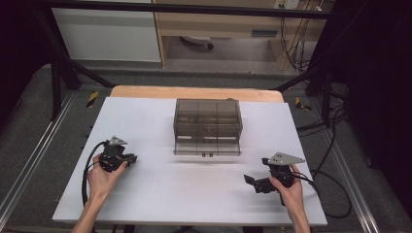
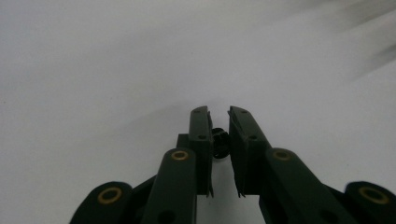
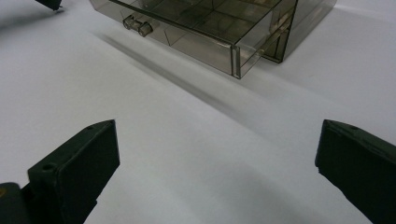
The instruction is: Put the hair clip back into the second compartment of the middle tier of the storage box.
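Note:
A smoky see-through drawer box [image 1: 208, 119] stands at the middle of the white table [image 1: 160, 194]. Its lower drawer [image 1: 208, 146] is pulled out toward me and is divided into compartments. The right gripper view has this drawer [image 3: 205, 32] with its small handle [image 3: 137, 25] just ahead. My left gripper [image 1: 130, 159] rests low at the left front; its jaws are nearly together, pinching a small black part [image 2: 218, 142] against the table. My right gripper [image 1: 251, 183] sits at the right front, pointing left. Its jaws [image 3: 218, 128] stand wide apart with nothing between them.
A wooden strip [image 1: 194, 92] edges the table's far side. Cables [image 1: 335, 194] trail off the right side onto the floor. Metal frame bars [image 1: 63, 63] and a desk stand beyond the table. A tip of the left gripper [image 3: 49, 3] peeks in at the right gripper view's top left.

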`<state>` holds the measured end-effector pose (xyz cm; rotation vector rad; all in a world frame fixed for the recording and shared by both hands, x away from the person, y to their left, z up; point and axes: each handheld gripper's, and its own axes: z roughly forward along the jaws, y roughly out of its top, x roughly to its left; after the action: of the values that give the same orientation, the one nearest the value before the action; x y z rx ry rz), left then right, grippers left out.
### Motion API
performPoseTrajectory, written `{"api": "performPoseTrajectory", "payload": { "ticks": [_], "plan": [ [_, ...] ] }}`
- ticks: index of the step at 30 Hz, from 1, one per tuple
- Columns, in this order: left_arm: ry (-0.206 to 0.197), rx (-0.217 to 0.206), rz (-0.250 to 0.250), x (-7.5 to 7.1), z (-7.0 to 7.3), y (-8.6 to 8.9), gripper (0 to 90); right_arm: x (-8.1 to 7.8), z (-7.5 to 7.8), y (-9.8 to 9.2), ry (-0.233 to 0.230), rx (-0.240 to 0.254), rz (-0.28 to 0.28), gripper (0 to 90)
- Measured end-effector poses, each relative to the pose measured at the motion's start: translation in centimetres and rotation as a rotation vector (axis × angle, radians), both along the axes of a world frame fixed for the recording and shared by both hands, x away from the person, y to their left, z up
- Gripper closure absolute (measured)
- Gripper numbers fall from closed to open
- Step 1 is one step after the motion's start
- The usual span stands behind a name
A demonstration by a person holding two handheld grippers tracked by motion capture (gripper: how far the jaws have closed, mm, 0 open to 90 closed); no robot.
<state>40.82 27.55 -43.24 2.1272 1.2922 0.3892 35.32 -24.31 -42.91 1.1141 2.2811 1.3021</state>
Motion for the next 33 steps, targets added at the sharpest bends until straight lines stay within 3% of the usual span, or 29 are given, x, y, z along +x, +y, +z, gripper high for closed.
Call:
{"api": "performPoseTrajectory", "payload": {
  "ticks": [17,33],
  "plan": [
    [-0.026,-0.028,-0.028,-0.6,1.0,0.2,78.8,0.0,-0.1,0.0,0.002,-0.002,0.001,0.6],
    [-0.048,-0.05,-0.08,-1.2,2.3,-0.6,78.8,0.0,-0.1,0.0,0.004,-0.006,0.002,0.6]
  ]
}}
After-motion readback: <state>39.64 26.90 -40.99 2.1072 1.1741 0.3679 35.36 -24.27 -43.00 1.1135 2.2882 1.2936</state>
